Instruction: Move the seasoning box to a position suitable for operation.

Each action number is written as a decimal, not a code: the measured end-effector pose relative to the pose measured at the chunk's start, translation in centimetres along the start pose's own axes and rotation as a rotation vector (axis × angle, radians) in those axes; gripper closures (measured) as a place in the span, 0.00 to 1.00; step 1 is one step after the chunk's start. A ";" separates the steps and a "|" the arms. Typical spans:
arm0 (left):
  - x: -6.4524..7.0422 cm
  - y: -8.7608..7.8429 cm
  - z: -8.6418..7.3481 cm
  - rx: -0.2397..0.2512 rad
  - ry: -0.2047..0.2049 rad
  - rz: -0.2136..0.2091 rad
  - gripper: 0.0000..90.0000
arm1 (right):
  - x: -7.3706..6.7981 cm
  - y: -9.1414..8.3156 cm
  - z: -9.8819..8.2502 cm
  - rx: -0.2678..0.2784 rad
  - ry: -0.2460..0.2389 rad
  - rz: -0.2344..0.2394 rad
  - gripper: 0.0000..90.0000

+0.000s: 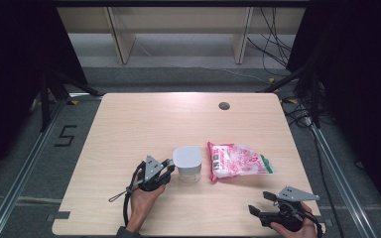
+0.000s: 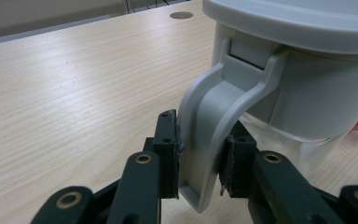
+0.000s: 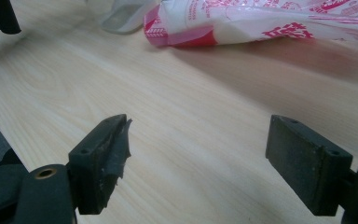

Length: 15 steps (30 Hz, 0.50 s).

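1. Left gripper view: the left claw (image 2: pixel 199 163) is clamped on the grey plastic latch (image 2: pixel 214 121) of the tub (image 2: pixel 307 88), which stands just ahead of that claw on the counter (image 2: pixel 74 93).
2. Right claw (image 3: pixel 219 163) rests with jaws wide apart, holding nothing; the crinkly pink-and-white bag (image 3: pixel 261 21) lies ahead of it.
3. Risk, as I judge it: the smooth, curved latch may slip from the pads, or pulling may tip the light tub, since nothing steadies it.

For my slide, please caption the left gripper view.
Left gripper clamps the grey latch of a lidded container.
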State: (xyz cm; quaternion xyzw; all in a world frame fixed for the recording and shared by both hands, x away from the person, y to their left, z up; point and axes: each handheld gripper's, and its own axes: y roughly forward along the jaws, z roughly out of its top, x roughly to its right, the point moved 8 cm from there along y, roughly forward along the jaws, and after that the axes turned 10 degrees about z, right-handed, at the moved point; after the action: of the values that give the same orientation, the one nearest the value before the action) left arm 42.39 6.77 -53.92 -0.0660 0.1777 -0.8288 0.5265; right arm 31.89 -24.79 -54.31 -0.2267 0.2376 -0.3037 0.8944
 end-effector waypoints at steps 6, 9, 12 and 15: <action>-0.2 -0.1 -0.2 -0.015 0.000 -0.022 0.71 | -0.2 -0.1 -0.2 -0.016 0.050 0.001 0.25; -0.5 -0.3 -0.1 -0.011 0.013 -0.025 0.64 | -0.2 -0.1 -0.2 -0.015 0.045 -0.002 0.25; -0.4 -0.6 -0.2 -0.036 0.029 -0.031 0.50 | -0.1 0.0 -0.1 -0.011 0.013 0.019 0.25; -0.8 -1.1 0.0 -0.047 0.003 -0.035 0.44 | -0.4 0.0 -0.1 -0.010 0.049 0.016 0.25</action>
State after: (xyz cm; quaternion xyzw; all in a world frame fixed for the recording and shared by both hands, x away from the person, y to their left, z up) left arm 41.83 7.94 -53.43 -0.0804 0.1968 -0.8334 0.5102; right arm 31.58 -24.56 -54.33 -0.2218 0.2629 -0.3009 0.8894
